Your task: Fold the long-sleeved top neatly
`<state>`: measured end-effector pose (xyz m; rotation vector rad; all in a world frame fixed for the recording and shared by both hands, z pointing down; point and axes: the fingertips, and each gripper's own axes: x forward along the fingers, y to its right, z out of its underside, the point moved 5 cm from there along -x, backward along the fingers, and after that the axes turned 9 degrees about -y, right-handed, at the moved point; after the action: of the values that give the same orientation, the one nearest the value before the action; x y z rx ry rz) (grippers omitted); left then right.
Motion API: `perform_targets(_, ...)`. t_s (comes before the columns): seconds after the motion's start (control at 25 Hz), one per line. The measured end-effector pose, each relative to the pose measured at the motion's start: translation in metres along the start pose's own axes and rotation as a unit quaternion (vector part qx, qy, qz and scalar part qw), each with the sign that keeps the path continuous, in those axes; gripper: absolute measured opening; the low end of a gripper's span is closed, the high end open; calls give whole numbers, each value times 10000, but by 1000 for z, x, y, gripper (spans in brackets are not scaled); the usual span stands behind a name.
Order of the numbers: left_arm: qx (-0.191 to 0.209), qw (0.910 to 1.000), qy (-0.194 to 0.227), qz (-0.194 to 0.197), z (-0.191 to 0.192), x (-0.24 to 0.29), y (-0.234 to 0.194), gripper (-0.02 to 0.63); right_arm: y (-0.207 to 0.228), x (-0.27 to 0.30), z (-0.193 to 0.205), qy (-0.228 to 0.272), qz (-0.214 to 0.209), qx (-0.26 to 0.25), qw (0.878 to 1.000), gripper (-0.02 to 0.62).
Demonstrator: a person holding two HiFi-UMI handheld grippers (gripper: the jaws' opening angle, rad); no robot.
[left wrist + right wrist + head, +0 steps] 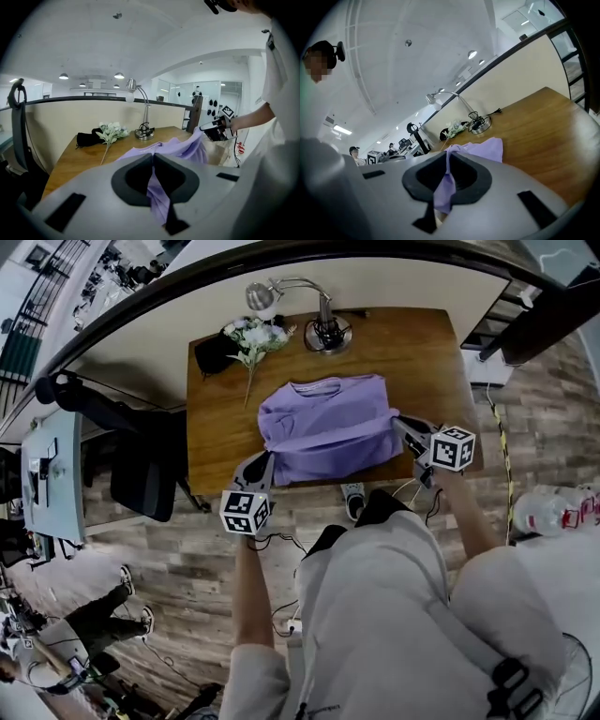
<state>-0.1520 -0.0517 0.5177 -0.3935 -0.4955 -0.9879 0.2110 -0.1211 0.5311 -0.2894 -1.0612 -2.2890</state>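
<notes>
Left gripper point(263, 465), right gripper point(401, 425): 2 claws clenched on long-sleeved top point(328, 418), near corners, at tabletop point(422, 343) near edge. Likely early: top rumpled, neat folds left.

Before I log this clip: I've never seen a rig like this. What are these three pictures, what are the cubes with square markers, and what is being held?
There is no robot here. A person holds a two-jaw tool in each hand, and the marker cubes are part of those tools. The head view comes from a camera on the person's head, looking steeply down. The other two views come from cameras riding on each tool, looking along its jaws.

On the wooden table lie a purple long-sleeved top, a desk lamp, white flowers and a dark bundle.

The left hand-held gripper and the right hand-held gripper are each shut on the top's fabric, one at each near corner.
</notes>
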Motion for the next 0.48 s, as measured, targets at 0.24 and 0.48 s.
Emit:
perform_targets(0.24,-299,9995,-122,-32,-25,34,-41,34,26,35,-42,-80,-60,258,9996,35)
perform_targets(0.48,-451,9981,-369,-189,-47,75,-76,34,52,73,-72,-484,272,44,9984,35)
